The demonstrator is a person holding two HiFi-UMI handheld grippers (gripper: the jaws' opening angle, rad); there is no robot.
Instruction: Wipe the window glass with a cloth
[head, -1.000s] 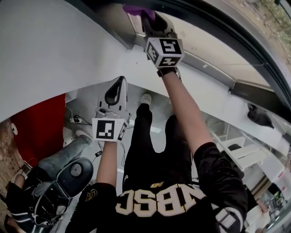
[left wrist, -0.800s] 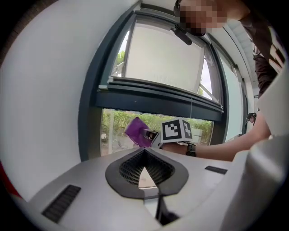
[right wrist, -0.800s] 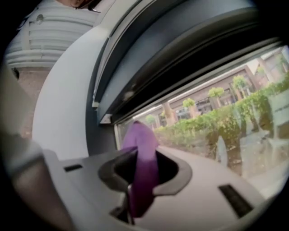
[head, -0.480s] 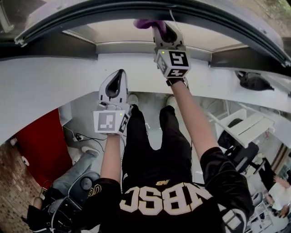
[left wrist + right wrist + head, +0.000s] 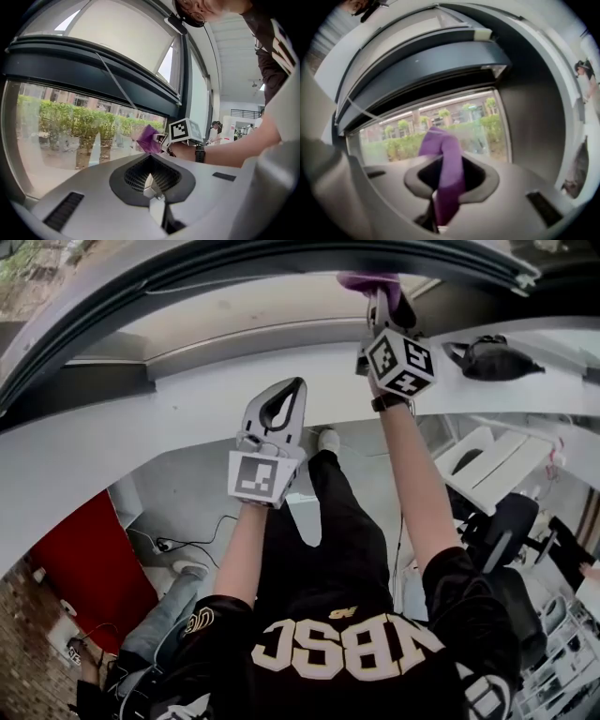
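Within right hand-held gripper [image 5: 448, 183], purple cloth [image 5: 441, 146]

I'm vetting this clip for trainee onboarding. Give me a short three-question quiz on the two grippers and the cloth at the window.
1. True or false: the left gripper has the purple cloth between its jaws.
2. Where is the cloth? A) raised in front of the window glass; B) lying on the floor; C) draped over a chair.
3. Which gripper reaches further toward the window?

Key: 1, false: the left jaws are together with nothing between them. 2, A. 3, the right gripper, whose jaws are closed on the cloth.
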